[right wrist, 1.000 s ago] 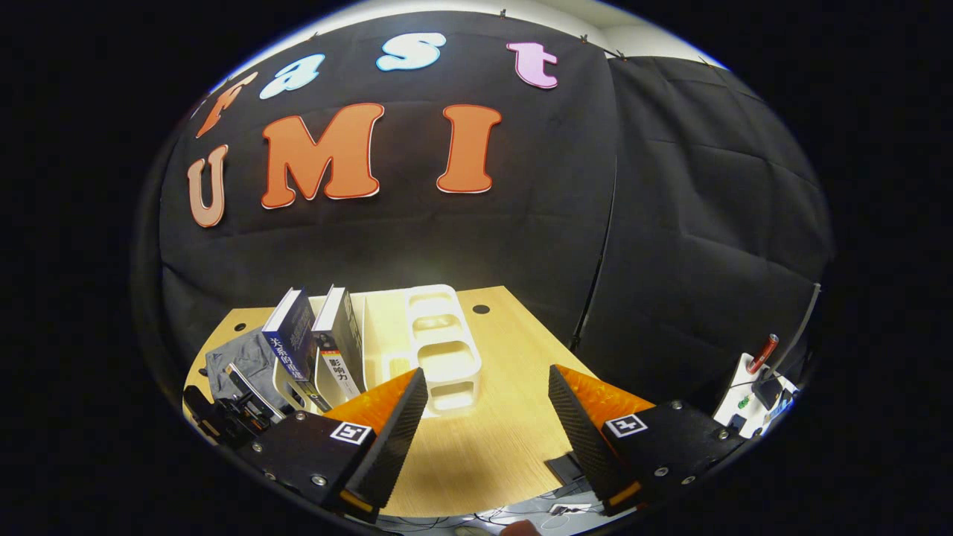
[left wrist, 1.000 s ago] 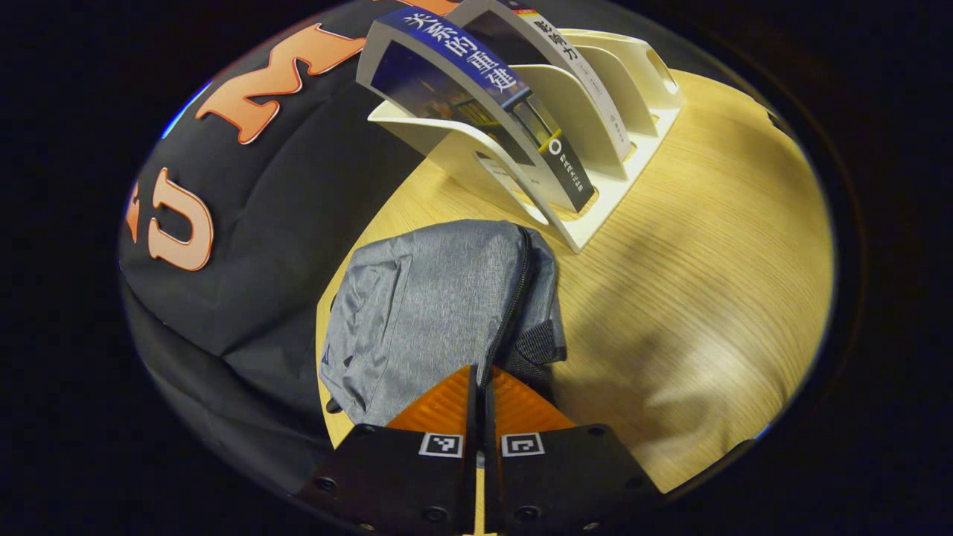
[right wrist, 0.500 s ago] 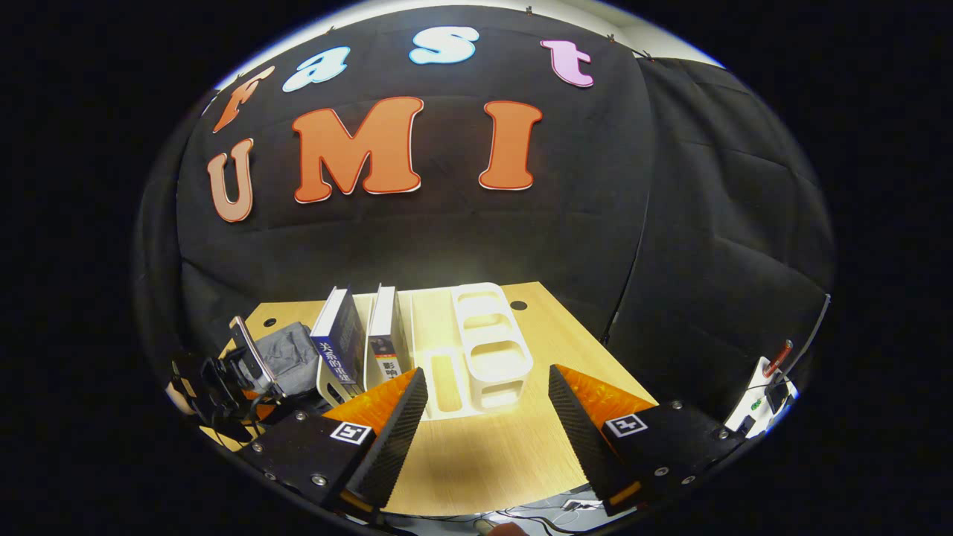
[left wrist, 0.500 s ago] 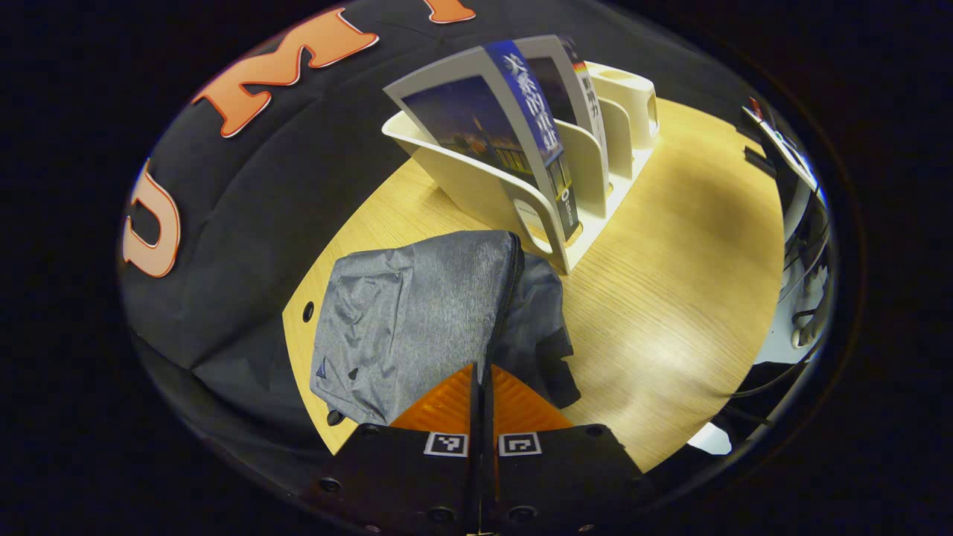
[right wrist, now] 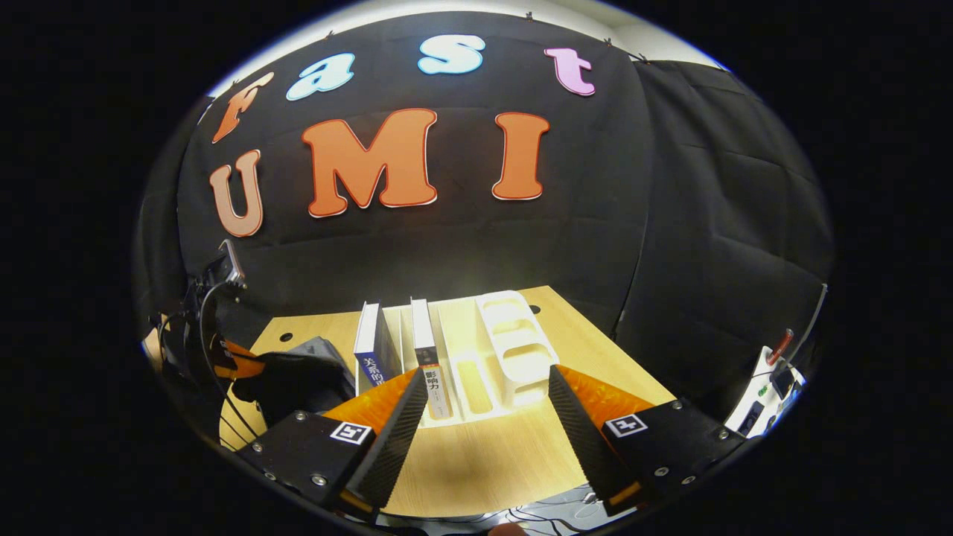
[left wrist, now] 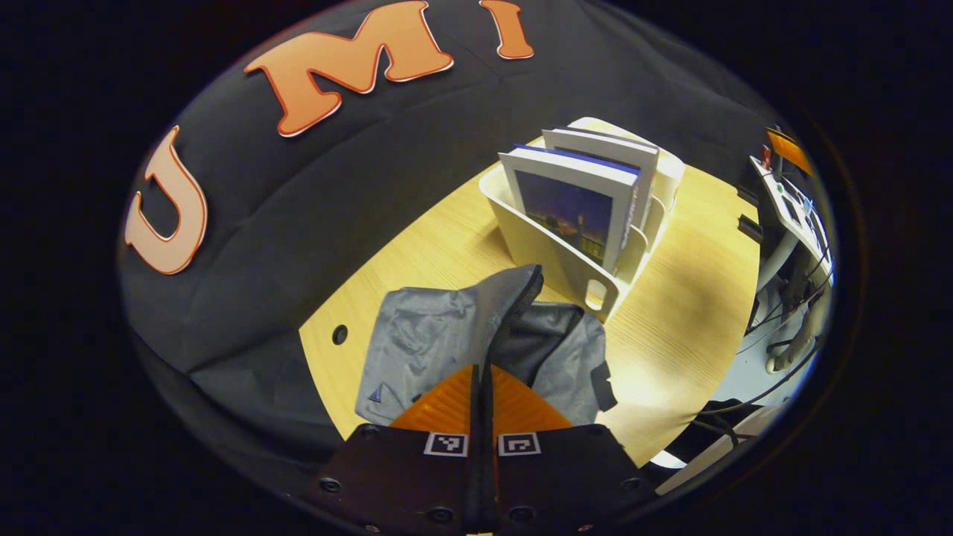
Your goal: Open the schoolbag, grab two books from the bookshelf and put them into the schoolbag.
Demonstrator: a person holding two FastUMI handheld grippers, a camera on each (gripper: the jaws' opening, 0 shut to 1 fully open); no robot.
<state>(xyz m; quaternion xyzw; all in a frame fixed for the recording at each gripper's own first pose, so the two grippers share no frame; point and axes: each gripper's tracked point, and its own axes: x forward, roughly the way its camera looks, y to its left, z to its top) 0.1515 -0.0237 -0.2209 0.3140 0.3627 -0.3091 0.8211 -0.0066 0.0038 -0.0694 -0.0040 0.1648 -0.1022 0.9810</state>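
In the left gripper view the left gripper [left wrist: 482, 372] sits at 6 o'clock with its 2 fingers pressed flat together over the near edge of the grey schoolbag [left wrist: 439, 339]; whether a zipper pull is pinched between them cannot be told. The schoolbag lies on the wooden table [left wrist: 692, 313], its zipped seam gaping into a dark slit that runs from the fingertips up toward 12 o'clock, with the upper flap raised in a ridge. Just beyond the bag, toward 1 o'clock, stands the white bookshelf [left wrist: 555, 257], its near end touching or almost touching the bag. 2 books stand upright in its slots: the blue-covered book [left wrist: 573, 212] nearest the camera and the second book [left wrist: 603, 145] right behind it. In the right gripper view the right gripper [right wrist: 484, 394] is released, its 2 fingers spread wide at 6 o'clock above the near table edge and holding nothing. Between those fingers, toward 12 o'clock, the bookshelf [right wrist: 506, 350] shows end-on, with the 2 book spines at 11 o'clock of the gap. At 9 o'clock the left gripper [right wrist: 246, 368] appears farther off, held low over the schoolbag [right wrist: 320, 353].
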